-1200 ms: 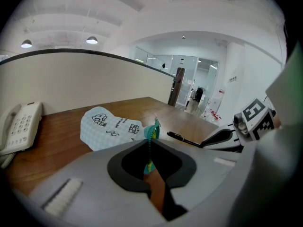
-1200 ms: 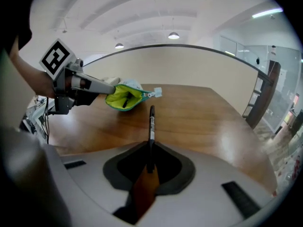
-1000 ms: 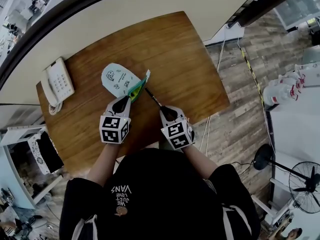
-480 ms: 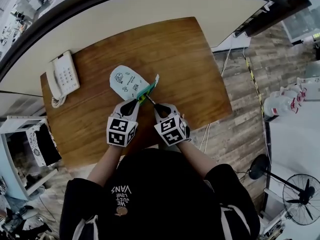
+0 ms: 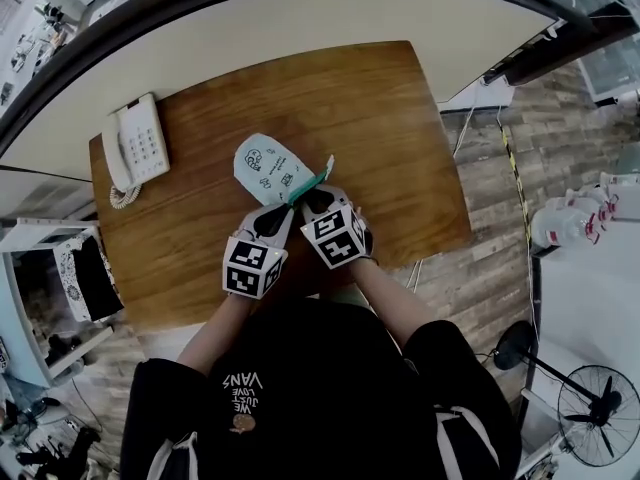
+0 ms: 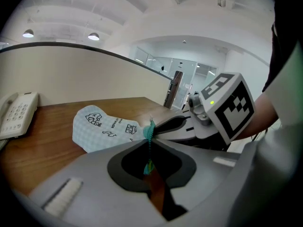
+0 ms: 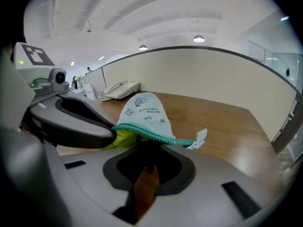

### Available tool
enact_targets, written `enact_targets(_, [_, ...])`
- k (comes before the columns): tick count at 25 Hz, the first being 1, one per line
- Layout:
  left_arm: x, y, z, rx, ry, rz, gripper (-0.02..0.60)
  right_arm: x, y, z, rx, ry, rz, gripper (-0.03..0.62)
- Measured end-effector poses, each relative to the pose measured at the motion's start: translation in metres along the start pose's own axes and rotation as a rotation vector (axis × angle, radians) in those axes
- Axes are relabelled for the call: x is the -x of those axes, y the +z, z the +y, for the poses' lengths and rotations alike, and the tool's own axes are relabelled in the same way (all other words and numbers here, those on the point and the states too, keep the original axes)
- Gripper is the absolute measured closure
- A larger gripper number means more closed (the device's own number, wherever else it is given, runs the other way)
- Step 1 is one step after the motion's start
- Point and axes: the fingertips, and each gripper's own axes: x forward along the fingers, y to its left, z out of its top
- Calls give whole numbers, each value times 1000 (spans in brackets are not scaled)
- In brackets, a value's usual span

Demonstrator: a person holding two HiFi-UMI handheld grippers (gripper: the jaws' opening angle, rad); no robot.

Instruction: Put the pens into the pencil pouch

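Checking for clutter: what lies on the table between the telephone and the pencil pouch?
Nothing; only bare wood of the table separates the telephone from the pencil pouch, as the head view shows.

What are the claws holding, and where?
Left claw pinches the pencil pouch by its teal zipper edge. Right claw grips a dark pen by its shaft.

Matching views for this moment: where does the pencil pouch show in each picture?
Head view: pencil pouch just above mid-picture, right of the white telephone.
Left gripper view: pouch left of centre, lying flat; telephone at the left edge.
Right gripper view: pouch at centre, teal zipper mouth nearest; telephone behind it.
Shared landmark: the telephone.
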Motion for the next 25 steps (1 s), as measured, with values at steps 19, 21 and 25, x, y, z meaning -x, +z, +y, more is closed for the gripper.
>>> enact_targets(19, [-14,1,21,56,-17,13,555,18,-32,-12,-281,-58,-74,473])
enact_targets(21, [-15,-1,22,54,-23,20,555,24,-37,-14,-300,-79,-77,473])
enact_targets(25, [-16,-4,22,40,-28,28,554,36,-41,-15,-331,-114,-90,473])
